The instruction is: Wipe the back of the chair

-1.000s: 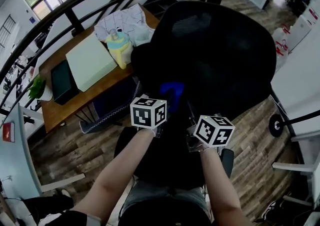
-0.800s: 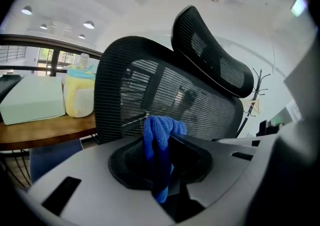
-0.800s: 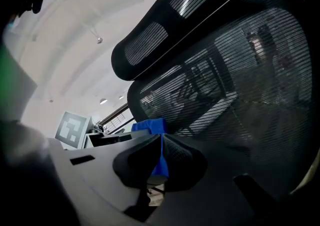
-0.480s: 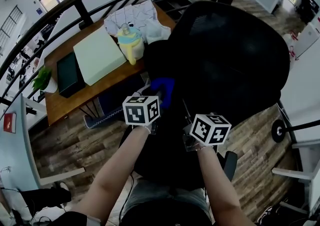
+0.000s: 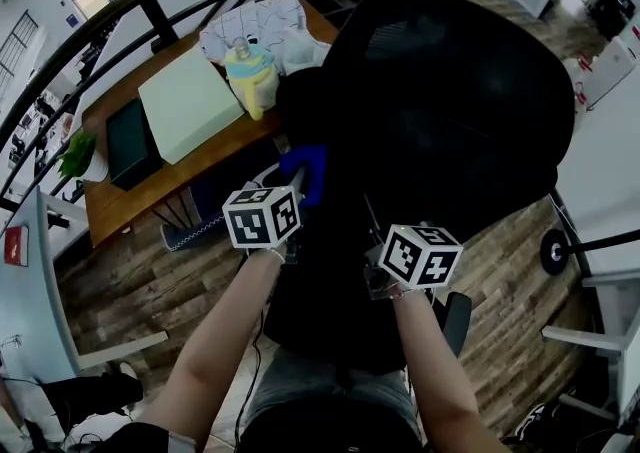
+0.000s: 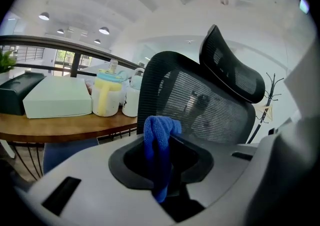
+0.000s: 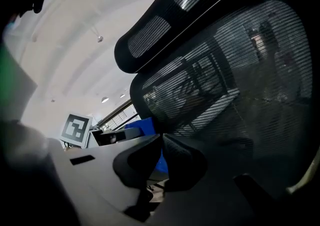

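While the left hand-held gripper [image 6: 164, 170] is clenched on a blue cloth [image 6: 159, 145], the right hand-held gripper [image 7: 161, 156] has its jaws pressed together with nothing between them. The blue in its view is the left one's cloth, seen behind the jaws.

Cloth is folded over and hangs down between the left jaws. In the head view it sits at the left edge of the chair [image 5: 450, 91] back, low down. Can't tell if it touches the mesh. Right hand-held gripper is just beside the left, pointing at the same back.

Containers, all on the wooden surface [image 5: 150, 186] left of the chair:
- yellow jug [image 5: 247, 76] with a pale blue lid and a clear cap on top; opaque, contents not visible
- white tub [image 6: 131, 101] just beside the jug, partly behind the chair edge; contents not visible
- pale green box [image 5: 185, 106], lid shut
- dark case [image 5: 125, 141] next to the box, shut

Hard to make out:
- chair seat and base are hidden under the person's arms and the back
- headrest is clear only in the gripper views
- shapes behind the mesh are blurred
- far edge of the surface is crossed by a black railing [image 5: 150, 11]
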The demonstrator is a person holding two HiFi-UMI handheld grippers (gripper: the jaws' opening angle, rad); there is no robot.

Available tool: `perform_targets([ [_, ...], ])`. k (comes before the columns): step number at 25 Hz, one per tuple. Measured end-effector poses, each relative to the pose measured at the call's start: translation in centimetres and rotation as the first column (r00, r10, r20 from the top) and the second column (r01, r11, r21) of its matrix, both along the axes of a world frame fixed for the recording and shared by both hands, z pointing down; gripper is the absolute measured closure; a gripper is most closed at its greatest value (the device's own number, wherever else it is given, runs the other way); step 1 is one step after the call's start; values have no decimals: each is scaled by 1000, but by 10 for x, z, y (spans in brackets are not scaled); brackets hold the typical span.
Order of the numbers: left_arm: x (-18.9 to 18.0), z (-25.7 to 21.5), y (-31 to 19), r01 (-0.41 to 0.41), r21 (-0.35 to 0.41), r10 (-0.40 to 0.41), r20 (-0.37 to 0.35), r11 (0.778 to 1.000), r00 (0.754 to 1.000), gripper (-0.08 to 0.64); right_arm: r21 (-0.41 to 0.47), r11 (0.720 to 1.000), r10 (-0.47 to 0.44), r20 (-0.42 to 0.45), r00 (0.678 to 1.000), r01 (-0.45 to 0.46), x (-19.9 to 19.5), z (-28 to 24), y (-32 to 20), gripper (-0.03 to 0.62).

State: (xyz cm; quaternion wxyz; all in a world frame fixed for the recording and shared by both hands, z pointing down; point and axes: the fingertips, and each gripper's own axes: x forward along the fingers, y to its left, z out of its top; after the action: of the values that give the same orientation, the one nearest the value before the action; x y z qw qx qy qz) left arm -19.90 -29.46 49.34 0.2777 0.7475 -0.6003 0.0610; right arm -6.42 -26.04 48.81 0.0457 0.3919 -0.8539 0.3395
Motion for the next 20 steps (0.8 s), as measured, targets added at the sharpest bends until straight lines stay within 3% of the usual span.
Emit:
perform_targets([
  [11, 72, 12, 36, -151, -5, 151, -60, 988, 987, 468, -38, 993, 113, -11, 994, -114, 68, 23, 34, 560],
  [20, 176, 42, 65, -348, -56, 343, -82, 936, 936, 468, -72, 958, 277, -27, 960, -278, 155, 44, 65, 560],
])
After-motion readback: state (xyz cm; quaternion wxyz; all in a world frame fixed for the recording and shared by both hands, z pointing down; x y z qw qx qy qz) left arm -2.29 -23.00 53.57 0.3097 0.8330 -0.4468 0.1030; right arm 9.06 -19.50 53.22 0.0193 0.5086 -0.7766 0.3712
